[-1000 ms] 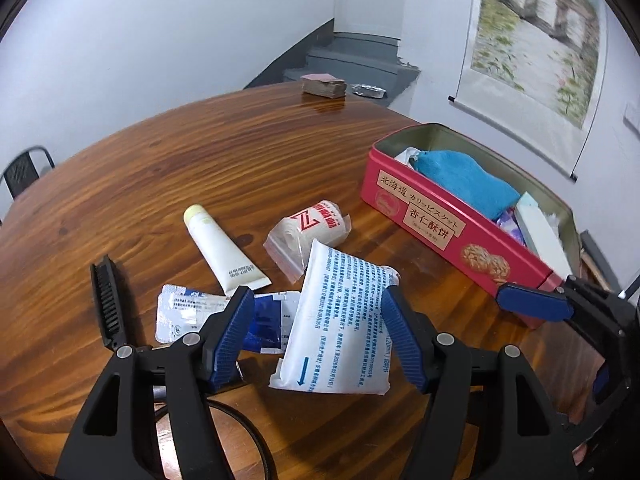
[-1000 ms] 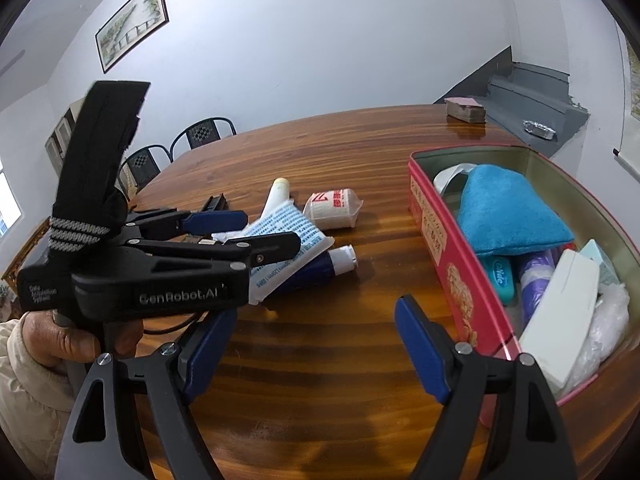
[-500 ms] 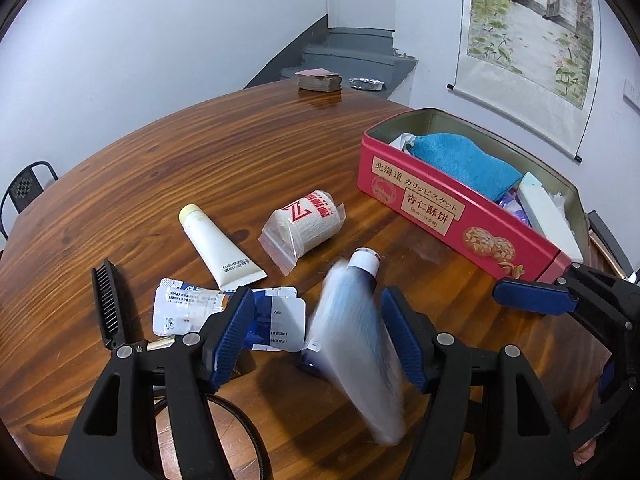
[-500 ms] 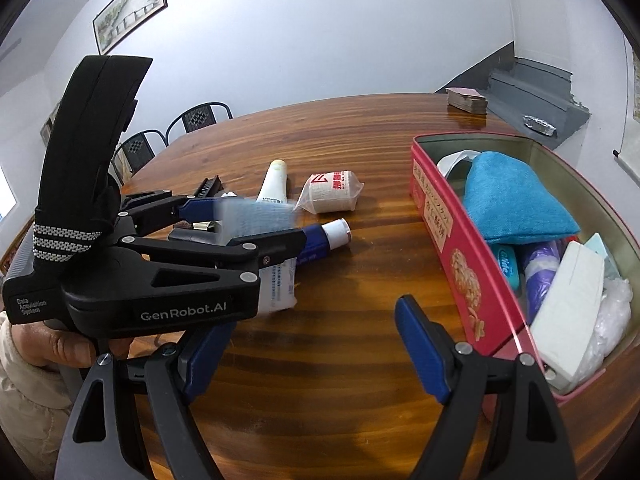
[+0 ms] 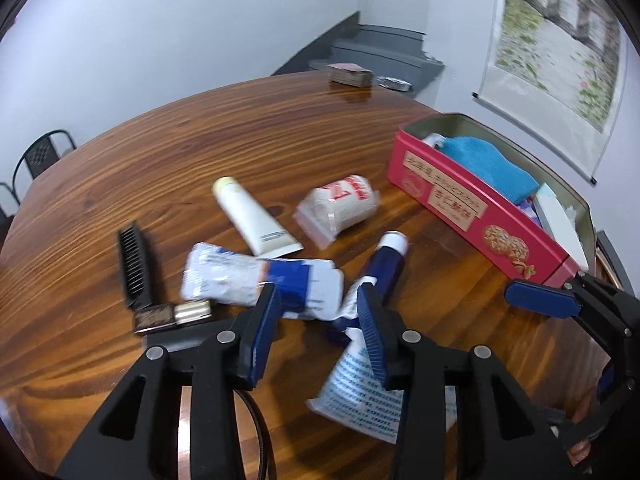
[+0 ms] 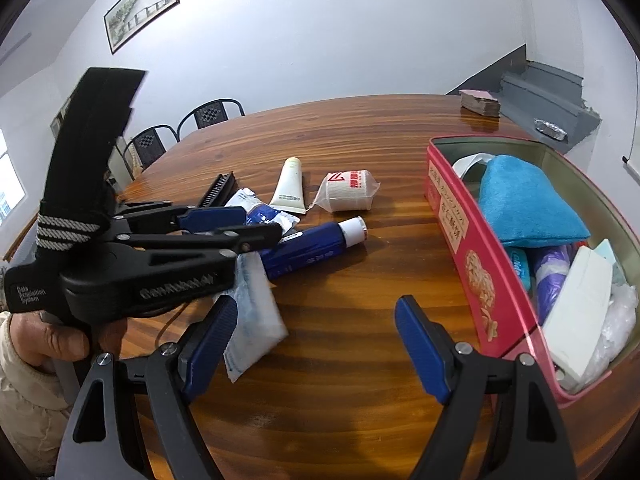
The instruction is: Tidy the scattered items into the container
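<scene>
- Left tool [image 5: 316,296]: jaws part-closed, just been closing; gap between the pads bare, grip not clear.
- Against its right finger: white soft plastic pouch with blue print [image 5: 352,396], crumpled top edge at the pad, rest slanting to the wooden counter [image 5: 240,140].
- Likely light, floppy and slick; best pinched across the flat body, not a corner.
- Just beyond: dark blue tube with a white cap [image 5: 386,264].
- Right tool [image 6: 316,308]: wide apart, empty.
- Further right: red rectangular biscuit tin [image 5: 460,216], already part filled.
</scene>
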### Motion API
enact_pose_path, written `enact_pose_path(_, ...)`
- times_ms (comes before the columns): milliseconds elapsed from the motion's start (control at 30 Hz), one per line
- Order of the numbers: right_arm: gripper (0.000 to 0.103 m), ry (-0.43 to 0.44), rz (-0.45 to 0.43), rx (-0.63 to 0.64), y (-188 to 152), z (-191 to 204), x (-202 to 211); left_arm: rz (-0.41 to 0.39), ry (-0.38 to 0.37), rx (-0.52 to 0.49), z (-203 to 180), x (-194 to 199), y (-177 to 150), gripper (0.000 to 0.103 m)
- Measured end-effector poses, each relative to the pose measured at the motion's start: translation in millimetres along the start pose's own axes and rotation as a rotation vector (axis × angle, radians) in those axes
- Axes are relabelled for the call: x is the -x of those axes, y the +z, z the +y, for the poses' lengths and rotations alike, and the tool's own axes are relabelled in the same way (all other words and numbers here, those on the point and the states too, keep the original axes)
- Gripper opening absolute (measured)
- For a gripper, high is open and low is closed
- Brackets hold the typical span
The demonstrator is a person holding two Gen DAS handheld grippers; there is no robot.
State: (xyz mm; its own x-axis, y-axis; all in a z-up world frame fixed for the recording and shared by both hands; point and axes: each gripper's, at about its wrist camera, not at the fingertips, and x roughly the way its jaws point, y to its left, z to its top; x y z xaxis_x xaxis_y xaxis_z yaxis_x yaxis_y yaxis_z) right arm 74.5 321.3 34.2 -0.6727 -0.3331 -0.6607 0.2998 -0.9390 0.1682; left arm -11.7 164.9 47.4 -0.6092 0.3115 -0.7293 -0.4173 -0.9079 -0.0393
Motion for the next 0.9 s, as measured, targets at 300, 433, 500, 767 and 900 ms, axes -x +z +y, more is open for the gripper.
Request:
enact_pose_path(300, 0.084, 0.037, 0.021, 0.033, -1.7, 10.5, -5.7, -0.043, 0.044, 0.042, 30.2, 28.2, -8.7, 0.056)
enact_pose_path(433, 0.084, 0.063, 0.057, 0.112, -1.2, 27.1, -14.3, -0.038, 0.073, 0.052, 50.4, 32.9, -17.5, 0.056)
enact_pose_path(500, 0.084, 0.068, 0.067, 0.179, 0.4, 38.7, -18.2, -0.037, 0.078, 0.061, 60.1, 34.0, -21.0, 0.056)
enact_pose_path(767, 0.084, 0.026, 0.141, 0.417, -0.5, 76.8, -52.1, -0.009, 0.076, 0.106, 79.9, 26.2, -27.4, 0.056)
enact_pose_path(900, 0.084, 0.038, 0.184, 0.406, -3.8, 74.0, -59.4, 0.009, 0.054, 0.110, 71.4, 20.2, -28.9, 0.056)
